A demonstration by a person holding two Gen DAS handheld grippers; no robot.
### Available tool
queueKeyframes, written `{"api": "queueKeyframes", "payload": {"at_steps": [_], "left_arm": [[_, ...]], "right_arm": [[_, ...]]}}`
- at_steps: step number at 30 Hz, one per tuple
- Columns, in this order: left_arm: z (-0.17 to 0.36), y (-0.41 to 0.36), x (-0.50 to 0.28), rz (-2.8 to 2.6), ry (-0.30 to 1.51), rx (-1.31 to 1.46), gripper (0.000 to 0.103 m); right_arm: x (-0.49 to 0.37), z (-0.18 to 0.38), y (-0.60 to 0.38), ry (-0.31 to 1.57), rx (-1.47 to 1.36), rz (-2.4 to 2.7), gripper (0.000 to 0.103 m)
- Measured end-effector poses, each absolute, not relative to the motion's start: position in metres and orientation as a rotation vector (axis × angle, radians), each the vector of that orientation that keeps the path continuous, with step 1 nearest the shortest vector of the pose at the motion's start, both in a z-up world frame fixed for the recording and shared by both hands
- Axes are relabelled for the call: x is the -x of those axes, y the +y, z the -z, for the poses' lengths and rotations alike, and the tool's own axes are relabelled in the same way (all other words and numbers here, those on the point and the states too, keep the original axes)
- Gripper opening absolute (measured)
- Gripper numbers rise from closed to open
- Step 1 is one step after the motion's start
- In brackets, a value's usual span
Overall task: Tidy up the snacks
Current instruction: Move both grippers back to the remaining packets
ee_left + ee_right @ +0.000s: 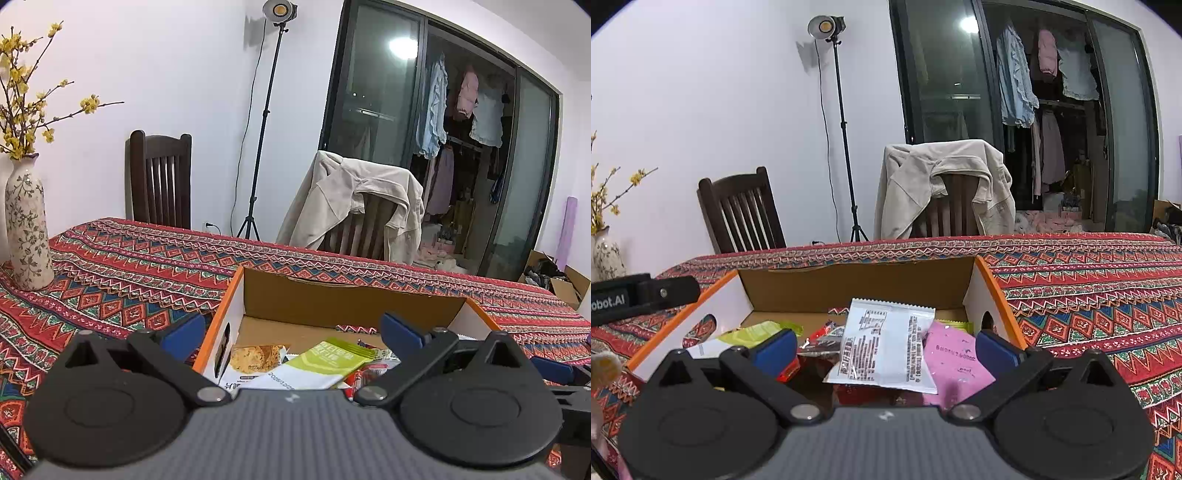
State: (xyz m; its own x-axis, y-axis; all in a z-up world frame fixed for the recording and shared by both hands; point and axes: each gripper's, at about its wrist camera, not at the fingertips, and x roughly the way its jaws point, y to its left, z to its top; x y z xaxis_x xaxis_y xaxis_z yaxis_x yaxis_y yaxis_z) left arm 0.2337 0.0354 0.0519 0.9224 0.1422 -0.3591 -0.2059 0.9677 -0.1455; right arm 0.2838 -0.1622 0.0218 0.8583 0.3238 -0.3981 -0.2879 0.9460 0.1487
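The left gripper (291,332) stands with its blue fingers (186,330) spread wide and nothing between them; one finger hangs outside the cardboard box (332,295), the other over its inside. The right gripper (886,345) is likewise wide apart and empty, both pads above the box (857,284).

The box is open-topped, brown inside, white with an orange edge outside, and rests on the patterned tablecloth (129,266). Snack packets lie loose in it: a green and white pouch (321,363), a packet showing a golden pastry (255,358), a white sachet with dense print (886,350) lying partly over a pink packet (955,360), and red wrappers (822,332) underneath, too crumpled to read, perhaps several.

Both grippers point slightly downward over the box's near edge, side by side; the left one's body (639,295) shows at the left in the right wrist view.

Further off stand a flowered vase (27,229) with yellow blossoms, a dark wooden chair (160,181), a second chair draped with a beige jacket (351,199), a light stand (264,122) and a glass door (443,129) with hanging clothes behind it.
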Motion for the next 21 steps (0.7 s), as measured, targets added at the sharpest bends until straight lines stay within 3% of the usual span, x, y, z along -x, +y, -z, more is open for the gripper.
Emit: {"api": "queueKeyframes", "payload": {"at_steps": [21], "left_arm": [[-0.079,0.028,-0.167,-0.151,0.316,0.159,0.103]], "right_arm": [[-0.226,-0.042,-0.175,0.397,-0.074,-0.346,0.103]]}}
